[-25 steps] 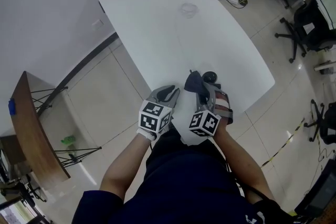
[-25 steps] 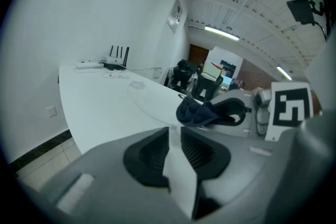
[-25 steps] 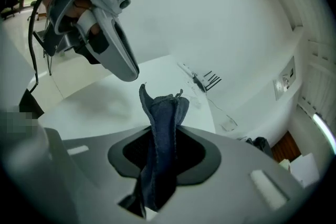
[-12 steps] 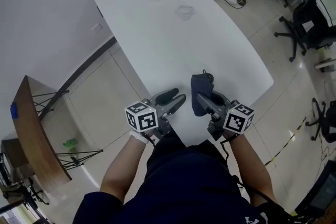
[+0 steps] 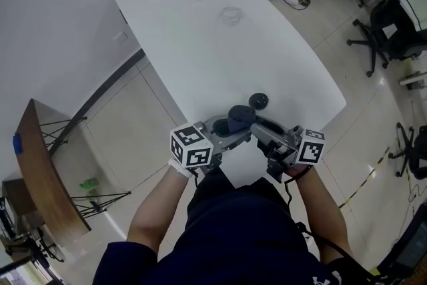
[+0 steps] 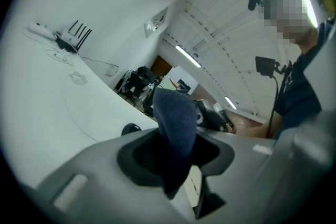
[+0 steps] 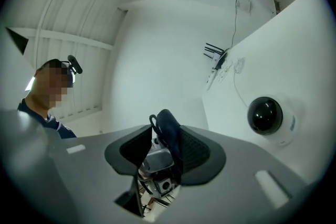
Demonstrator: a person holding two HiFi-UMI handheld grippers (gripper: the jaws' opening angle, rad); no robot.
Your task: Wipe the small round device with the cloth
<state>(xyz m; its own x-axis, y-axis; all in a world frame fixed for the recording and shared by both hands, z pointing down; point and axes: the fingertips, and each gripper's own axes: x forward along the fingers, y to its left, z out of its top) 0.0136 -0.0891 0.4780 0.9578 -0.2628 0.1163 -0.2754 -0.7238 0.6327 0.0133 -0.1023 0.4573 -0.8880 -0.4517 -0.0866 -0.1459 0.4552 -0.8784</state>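
- Left hand-held gripper [image 6: 176,141]: its jaws have just been opening and now press on the cloth [image 6: 174,113], which fills the gap between the pads.
- Cloth: one, dark blue, bunched. Its long axis runs up and down through the left jaws. The top end stands above the jaw tips and the lower end hangs below them.
- Right hand-held gripper [image 7: 160,144]: meets the left one tip to tip. Its jaws are apart and have just been opening. The cloth lies against one pad only, with a gap at the other.
- Small round device [image 7: 265,114]: one, a black dome on a white base, dome up, no long axis. It sits on the white bench [image 5: 200,43] just beyond both gripper tips, clear of the cloth.
- Count: two hand-held grippers, one cloth, one device, one bench.
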